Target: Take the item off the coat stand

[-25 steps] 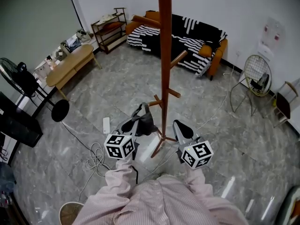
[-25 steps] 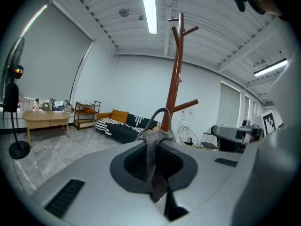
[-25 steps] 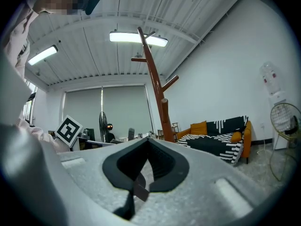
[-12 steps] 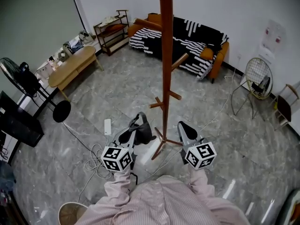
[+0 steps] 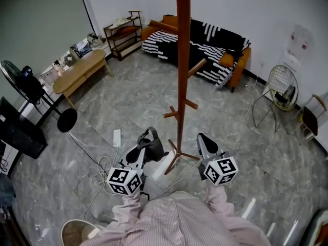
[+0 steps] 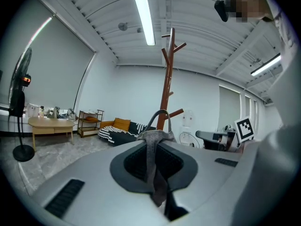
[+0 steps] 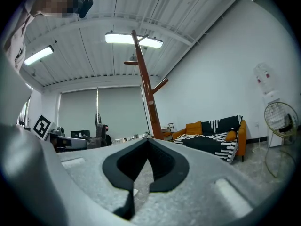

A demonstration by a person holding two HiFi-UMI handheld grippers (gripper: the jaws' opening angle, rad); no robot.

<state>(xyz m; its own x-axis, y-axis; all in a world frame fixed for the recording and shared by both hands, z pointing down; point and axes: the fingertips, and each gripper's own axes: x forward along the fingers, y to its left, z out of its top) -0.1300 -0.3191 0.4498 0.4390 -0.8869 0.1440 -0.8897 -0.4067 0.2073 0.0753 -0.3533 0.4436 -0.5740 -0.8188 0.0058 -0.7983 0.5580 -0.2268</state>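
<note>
The left gripper (image 5: 139, 155) has its jaws pinched on a grey item (image 5: 154, 147), probably a small bag, though the head view is too small to be sure. In the left gripper view a fold of its fabric (image 6: 153, 147) runs down between the pads, and a loop handle stands above it. The item is off the stand (image 5: 181, 76), low over the floor just left of the stand's feet. The right gripper (image 5: 203, 140) is on the other side of the pole, jaws pressed together on nothing.
</note>
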